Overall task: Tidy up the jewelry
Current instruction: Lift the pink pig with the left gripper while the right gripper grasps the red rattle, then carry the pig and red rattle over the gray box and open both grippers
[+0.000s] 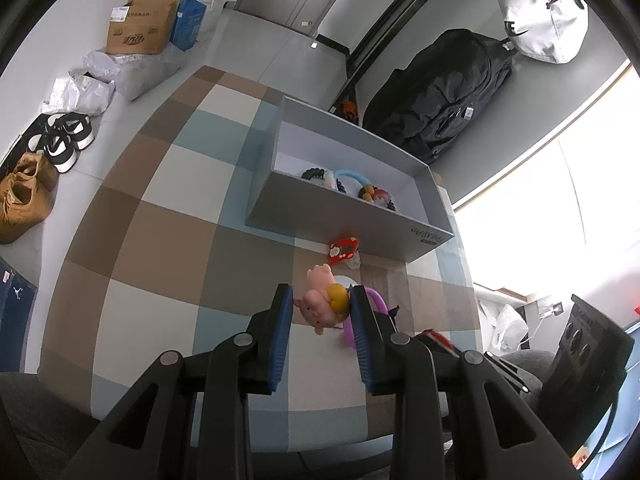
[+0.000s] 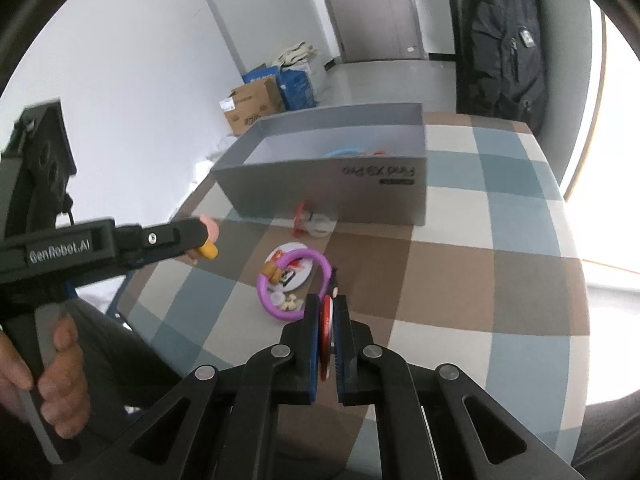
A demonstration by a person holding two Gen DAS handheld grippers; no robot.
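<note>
Checkered cloth covers the desk (image 2: 460, 264), with the grey box (image 2: 340, 196) toward its far edge. Left gripper (image 1: 322, 300) clamps a pink pig charm (image 1: 318, 306); right gripper (image 2: 326, 306) is pinched on a red disc (image 2: 327, 320) beside the purple ring (image 2: 296, 284).

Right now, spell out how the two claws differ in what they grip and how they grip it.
The left claw is shut on a chunky pink pig charm with a yellow piece; the right claw is shut on a thin red disc.
The left claw's jaws stand visibly apart around the charm; the right claw's are nearly together, the disc edge-on between them.
Both have blue pads and point toward the grey box.
</note>
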